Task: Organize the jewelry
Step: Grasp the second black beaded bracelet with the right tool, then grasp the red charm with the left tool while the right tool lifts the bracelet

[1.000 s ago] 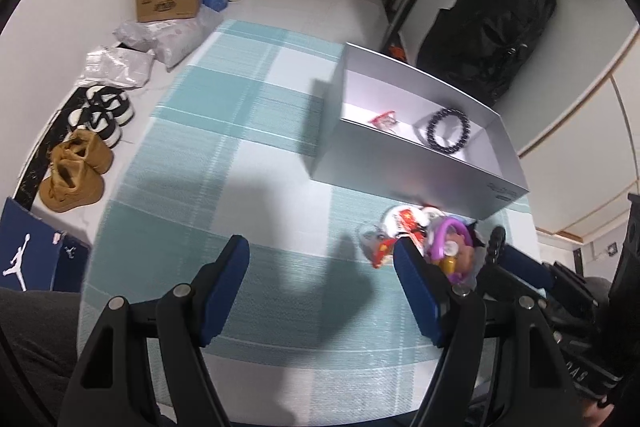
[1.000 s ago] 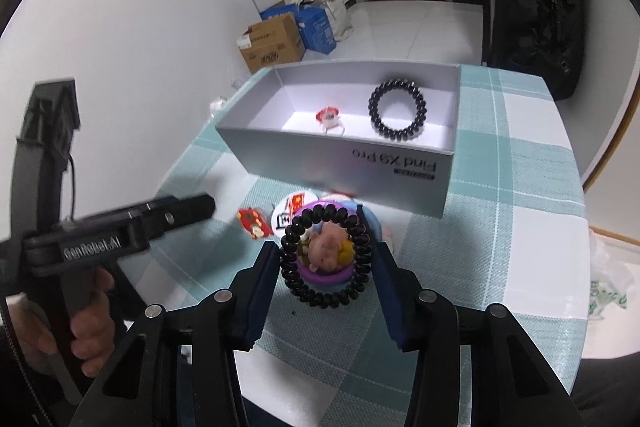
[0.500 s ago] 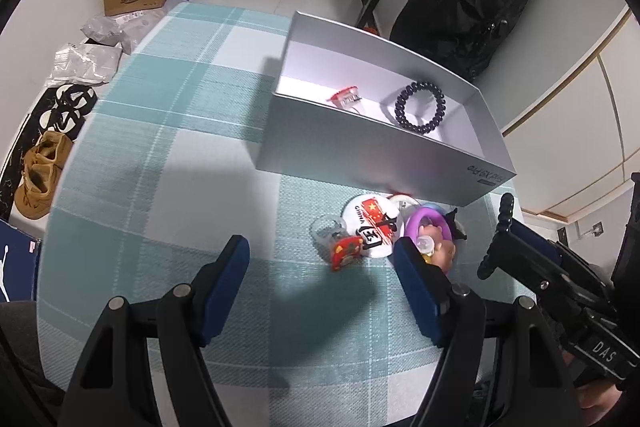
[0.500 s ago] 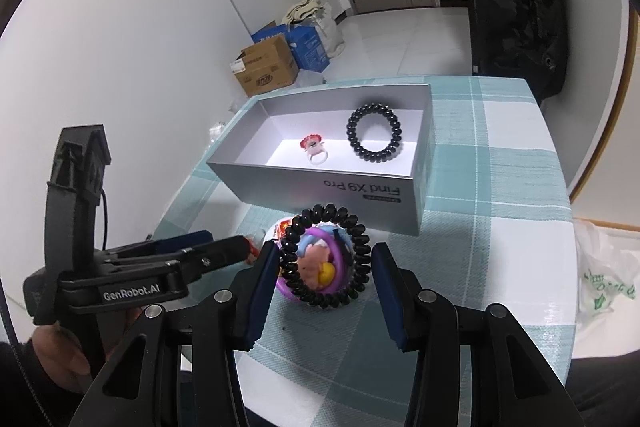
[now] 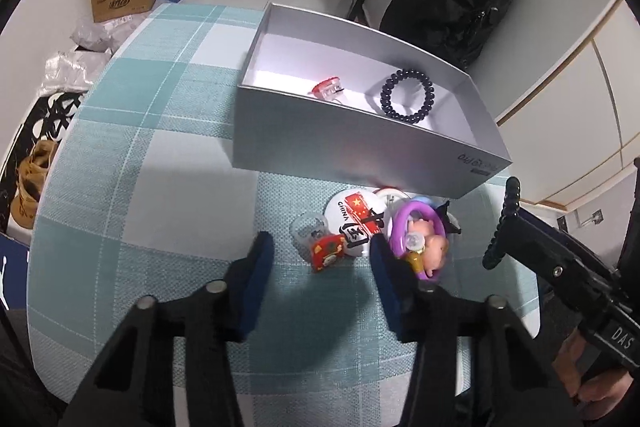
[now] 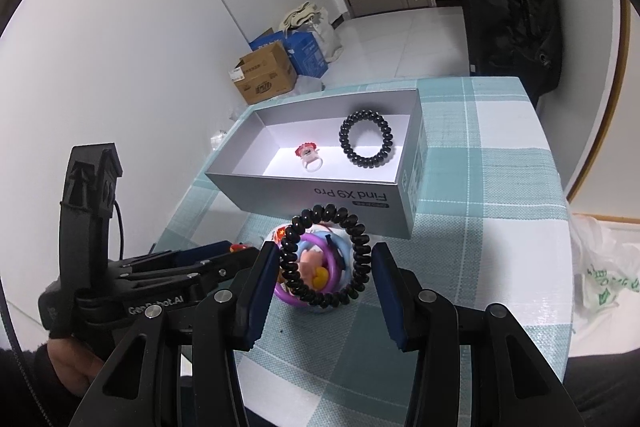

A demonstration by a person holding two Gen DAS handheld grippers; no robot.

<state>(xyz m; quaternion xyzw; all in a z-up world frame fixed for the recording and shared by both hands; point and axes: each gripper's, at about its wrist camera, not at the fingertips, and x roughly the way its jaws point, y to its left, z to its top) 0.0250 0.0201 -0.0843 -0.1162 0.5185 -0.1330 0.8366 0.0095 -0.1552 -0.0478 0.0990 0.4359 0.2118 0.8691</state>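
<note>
Reading box (image 6: pixel 320 193) (Find X9 Pro)

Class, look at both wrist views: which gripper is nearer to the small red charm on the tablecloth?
Left. The left gripper straddles the red charm, jaws closing around it. The right gripper holds a black coil bracelet farther right, above the purple ring toy.

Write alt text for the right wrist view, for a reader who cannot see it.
The right tool holds a black coil hair tie upright between its blue pads, above a small pile of trinkets on a teal checked tablecloth. Behind it, an open grey box contains a black bracelet and a red-topped ring. The left tool reaches in from the left, closing.
</note>
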